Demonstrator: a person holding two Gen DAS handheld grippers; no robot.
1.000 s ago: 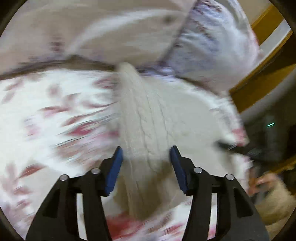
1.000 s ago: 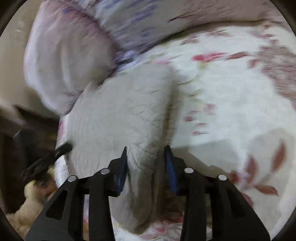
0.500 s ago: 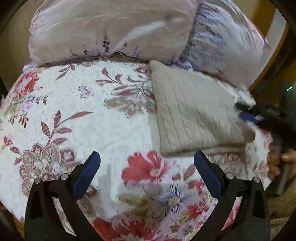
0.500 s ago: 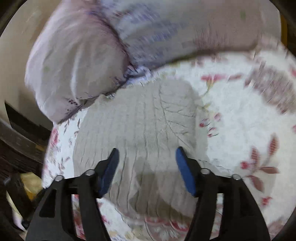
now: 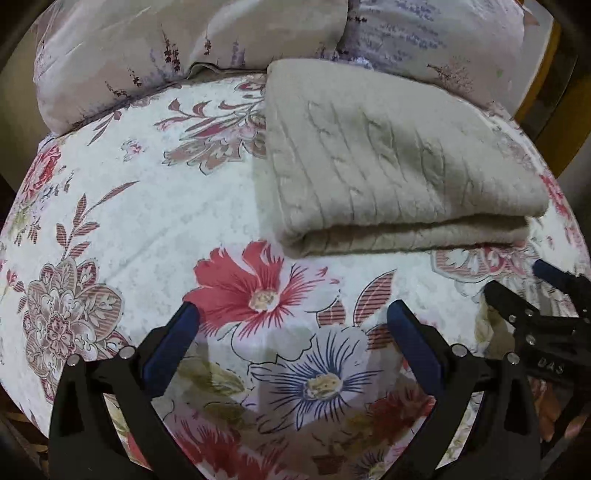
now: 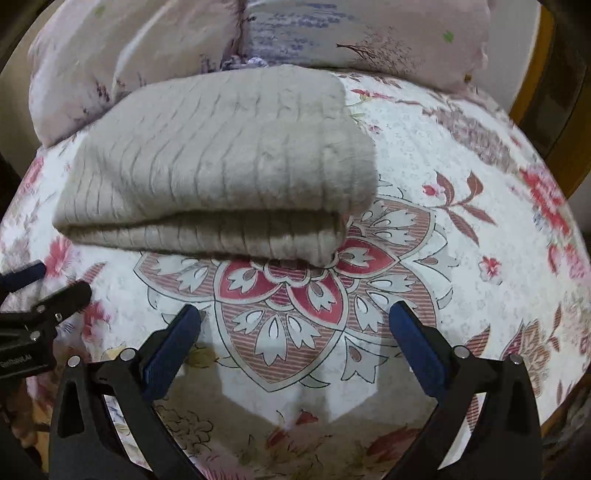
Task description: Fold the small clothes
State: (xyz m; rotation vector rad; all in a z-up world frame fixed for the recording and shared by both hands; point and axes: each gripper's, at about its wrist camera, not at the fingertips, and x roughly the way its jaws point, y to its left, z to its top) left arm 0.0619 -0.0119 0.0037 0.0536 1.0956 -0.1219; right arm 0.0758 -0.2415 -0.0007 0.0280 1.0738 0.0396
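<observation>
while folded on the bedspread point(image 5: 147, 221), sweater point(image 5: 388, 166) beyond both gaping grippers

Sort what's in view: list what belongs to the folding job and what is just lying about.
Job: folded beige knit garment, left gripper, right gripper, both open.
Lying about: floral bedspread, pillows.

My sweater point(image 5: 388, 162) hides the bed point(image 5: 147, 221) beneath it, and its inner layers stay folded out of sight. The pillows point(image 6: 332, 33) run past the top edge. The bedspread's right side blurs.
</observation>
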